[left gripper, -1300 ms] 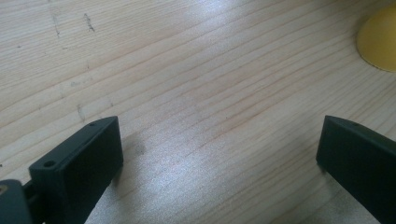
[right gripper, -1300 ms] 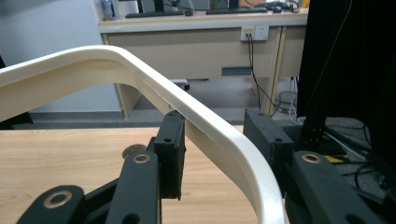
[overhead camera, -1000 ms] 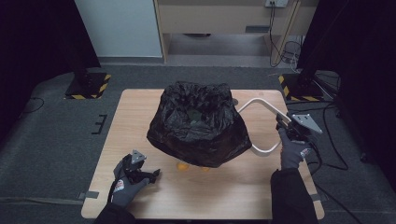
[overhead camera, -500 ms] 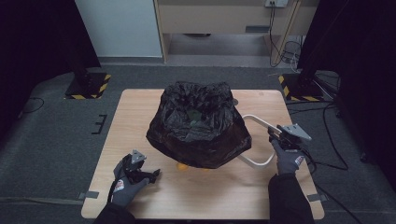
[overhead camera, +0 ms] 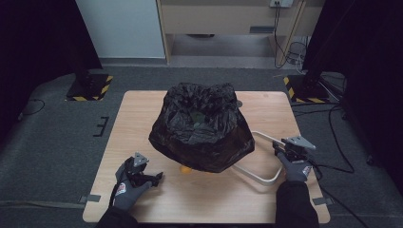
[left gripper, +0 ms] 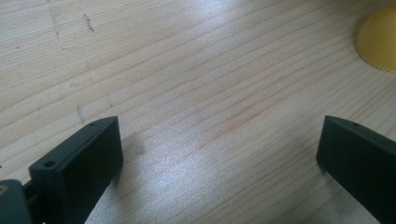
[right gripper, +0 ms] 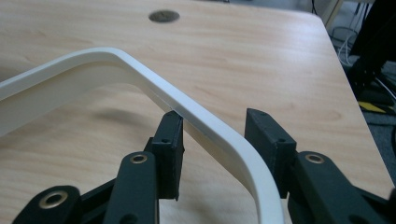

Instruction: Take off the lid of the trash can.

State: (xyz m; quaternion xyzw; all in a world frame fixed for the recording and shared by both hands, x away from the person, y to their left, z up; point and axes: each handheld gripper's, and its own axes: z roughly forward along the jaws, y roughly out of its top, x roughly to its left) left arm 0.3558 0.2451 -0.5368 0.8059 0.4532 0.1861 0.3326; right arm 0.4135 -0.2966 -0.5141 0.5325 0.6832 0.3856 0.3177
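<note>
Nearest the front edge of the wooden surface (overhead camera: 142, 114), toward its front left corner, the left claw (overhead camera: 154, 178) rests low over bare wood. In the left gripper view its two black jaws stand wide apart with only wood grain between them. A rounded yellow-orange object (left gripper: 379, 39) lies off to one side there; in the high view it peeks out from under the front of the bag.

Near the right edge, the right claw (overhead camera: 278, 148) straddles the white handle (overhead camera: 259, 179). In the right gripper view the handle (right gripper: 201, 116) passes between the jaws: one jaw touches its inner face, while the other stands just beside its outer face with a narrow gap visible. The jaws are therefore apart around the handle, not clamped on it. The handle's front bend lies at or very near the wood; contact cannot be confirmed.

The handle loops back toward the middle of the surface and disappears beneath the black plastic bag (overhead camera: 199, 126), a crumpled mound occupying the centre. Beyond the bag, near the far edge, a round dark cable hole (right gripper: 164, 16) is set into the wood.
</note>
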